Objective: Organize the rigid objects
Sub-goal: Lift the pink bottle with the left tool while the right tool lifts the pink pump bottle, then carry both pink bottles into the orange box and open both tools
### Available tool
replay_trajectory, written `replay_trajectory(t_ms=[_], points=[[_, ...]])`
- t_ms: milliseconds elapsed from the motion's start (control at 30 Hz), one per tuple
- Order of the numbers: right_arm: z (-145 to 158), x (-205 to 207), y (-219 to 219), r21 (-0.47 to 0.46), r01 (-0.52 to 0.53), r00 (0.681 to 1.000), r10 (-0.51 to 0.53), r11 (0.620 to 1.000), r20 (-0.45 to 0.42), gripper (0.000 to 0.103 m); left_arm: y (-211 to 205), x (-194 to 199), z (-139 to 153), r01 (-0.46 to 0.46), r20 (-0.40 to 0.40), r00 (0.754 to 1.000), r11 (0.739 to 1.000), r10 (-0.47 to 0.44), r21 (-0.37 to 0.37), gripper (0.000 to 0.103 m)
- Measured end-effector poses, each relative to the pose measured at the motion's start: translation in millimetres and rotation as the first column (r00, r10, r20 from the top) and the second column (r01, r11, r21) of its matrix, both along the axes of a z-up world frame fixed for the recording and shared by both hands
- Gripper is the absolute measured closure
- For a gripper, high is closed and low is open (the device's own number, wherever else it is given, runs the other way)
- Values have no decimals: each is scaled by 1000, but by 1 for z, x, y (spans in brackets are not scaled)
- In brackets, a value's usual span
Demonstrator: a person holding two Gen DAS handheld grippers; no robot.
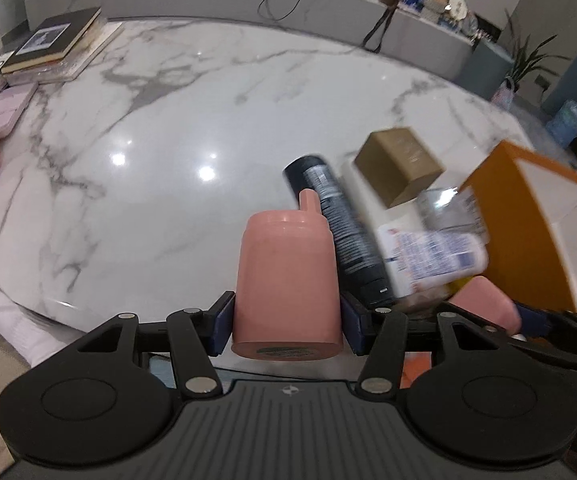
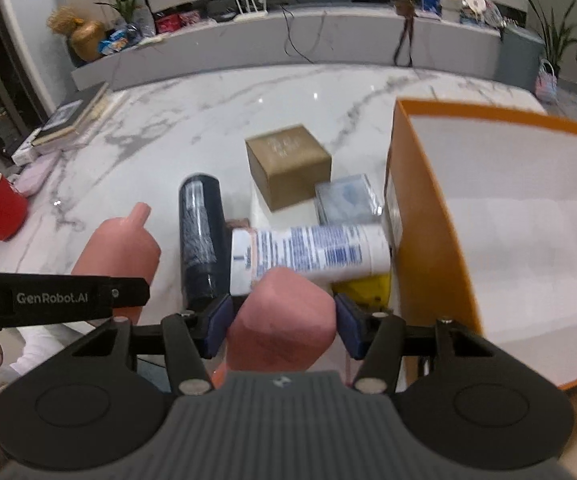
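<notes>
Left hand-held gripper [image 1: 287, 322] has its blue pads pressed against the sides of a pink bottle [image 1: 286, 280] with a small spout, holding it lifted over the near edge of the marble tabletop [image 1: 192, 120], spout pointing away. Right hand-held gripper [image 2: 281, 326] has a second pink piece [image 2: 284, 316] between its pads, which look to be pressing its sides, though the blur makes the contact hard to judge. Just beyond them, a dark spray can [image 2: 200, 240] lies on its side, and a white tube [image 2: 312, 256] with blue print lies across in front of it, one end near the orange box [image 2: 428, 240]. That box stands open on the right, its inside white. A small gold-brown box [image 2: 288, 164] sits farther back, with a clear packet [image 2: 346, 200] beside it and something yellow [image 2: 368, 286] under the tube. Off to the left, a red cup [image 2: 0, 208] stands near a pale pink case [image 1: 2, 114], and a stack of books [image 1: 52, 40] sits at the far left corner.
</notes>
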State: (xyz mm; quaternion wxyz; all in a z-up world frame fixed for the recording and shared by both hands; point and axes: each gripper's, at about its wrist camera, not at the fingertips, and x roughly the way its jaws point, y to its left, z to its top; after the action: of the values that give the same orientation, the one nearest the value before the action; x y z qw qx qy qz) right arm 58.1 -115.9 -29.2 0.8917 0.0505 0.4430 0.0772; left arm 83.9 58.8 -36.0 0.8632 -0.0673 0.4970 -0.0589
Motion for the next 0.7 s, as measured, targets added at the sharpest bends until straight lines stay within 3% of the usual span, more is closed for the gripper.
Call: replay_trajectory(t_ms=[367,700], points=[[46,-1,-28,32,-59,992,55,998,116,58,-26,-2,38,55,85,995,998,-53,-24,41],[98,0,-92,12,-27,981,24,1000,191,58,-79,9,81,209,159,967,977,-199,-50,41]])
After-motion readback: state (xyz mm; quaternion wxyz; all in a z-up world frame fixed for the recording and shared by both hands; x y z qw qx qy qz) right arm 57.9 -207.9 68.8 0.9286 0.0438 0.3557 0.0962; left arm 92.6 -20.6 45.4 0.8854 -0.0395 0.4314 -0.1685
